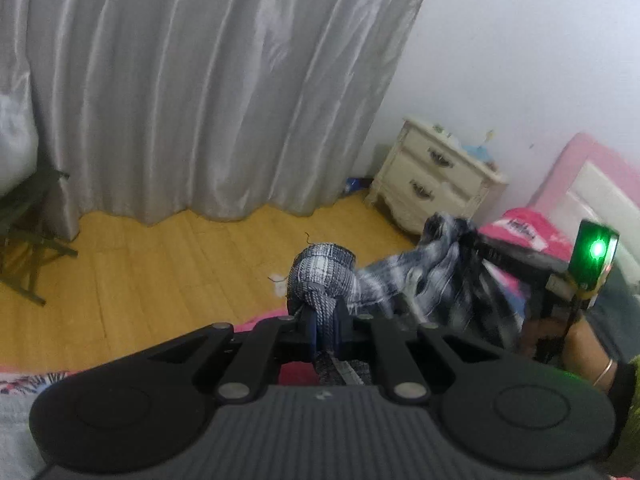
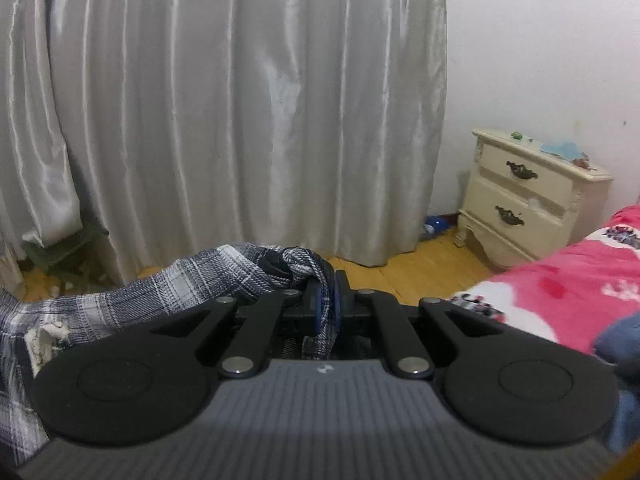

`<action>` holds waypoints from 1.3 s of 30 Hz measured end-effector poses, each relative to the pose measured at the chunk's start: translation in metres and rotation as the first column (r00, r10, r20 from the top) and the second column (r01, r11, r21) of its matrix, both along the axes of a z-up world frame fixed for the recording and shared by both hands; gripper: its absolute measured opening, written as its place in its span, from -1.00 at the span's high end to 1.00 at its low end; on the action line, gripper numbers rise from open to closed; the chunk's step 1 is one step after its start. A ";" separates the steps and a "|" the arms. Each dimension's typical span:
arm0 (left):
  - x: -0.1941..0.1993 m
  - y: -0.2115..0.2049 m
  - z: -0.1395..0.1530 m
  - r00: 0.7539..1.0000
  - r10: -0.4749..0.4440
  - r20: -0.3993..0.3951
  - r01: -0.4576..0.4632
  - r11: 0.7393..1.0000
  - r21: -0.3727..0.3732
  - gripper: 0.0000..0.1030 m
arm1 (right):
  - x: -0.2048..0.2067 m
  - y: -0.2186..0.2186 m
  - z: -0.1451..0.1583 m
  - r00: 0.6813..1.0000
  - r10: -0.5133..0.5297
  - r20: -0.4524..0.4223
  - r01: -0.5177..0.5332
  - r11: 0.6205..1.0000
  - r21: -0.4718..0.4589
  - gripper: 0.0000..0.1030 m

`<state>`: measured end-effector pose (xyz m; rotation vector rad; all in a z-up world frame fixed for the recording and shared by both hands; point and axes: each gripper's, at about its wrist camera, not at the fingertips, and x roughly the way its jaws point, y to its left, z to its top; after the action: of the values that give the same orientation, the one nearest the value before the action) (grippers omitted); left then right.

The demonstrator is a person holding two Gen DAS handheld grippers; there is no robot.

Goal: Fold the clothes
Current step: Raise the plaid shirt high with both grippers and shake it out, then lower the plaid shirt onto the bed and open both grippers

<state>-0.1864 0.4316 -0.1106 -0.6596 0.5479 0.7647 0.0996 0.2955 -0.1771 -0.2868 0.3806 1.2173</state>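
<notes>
Here the left gripper (image 1: 324, 320) is clamped on a bunched edge of the soft blue-and-white plaid cotton garment (image 1: 400, 280), and the right gripper (image 2: 326, 304) pinches another edge, the cloth stretched between them above the pink floral bedspread (image 2: 560, 280); light and limp, it will likely sag, so corners or seams look the best holds

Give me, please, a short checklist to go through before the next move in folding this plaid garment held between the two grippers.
1. Left gripper shut on the plaid garment: ok.
2. Right gripper shut on the same garment: ok.
3. Cloth spans freely between the grippers, no snag visible: ok.
4. Garment spread flat, not bunched: not ok; it is wadded at both grips.
5. Pink floral bedspread clear for laying down: cannot tell, since only part of it shows.
6. Which edges or corners are gripped: cannot tell.
</notes>
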 end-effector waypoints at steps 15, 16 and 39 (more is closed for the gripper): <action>-0.022 0.018 -0.059 0.999 0.033 0.040 -0.020 0.955 -0.295 0.18 | 0.087 0.045 -0.034 0.845 0.082 -0.529 -0.232 0.947 -0.224 -0.37; -0.012 0.021 -0.068 0.999 0.034 0.034 -0.022 0.958 -0.285 0.25 | 0.086 0.054 -0.045 0.835 0.067 -0.547 -0.249 0.932 -0.265 -0.37; 0.000 -0.003 0.008 0.998 0.053 0.021 -0.054 0.995 0.081 -0.03 | 0.126 -0.048 0.033 0.901 0.054 -0.431 -0.113 0.987 -0.113 -0.14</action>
<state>-0.1867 0.4285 -0.1025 -0.6075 0.4804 0.8262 0.2261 0.2478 -0.1445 -0.1495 0.8425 1.3407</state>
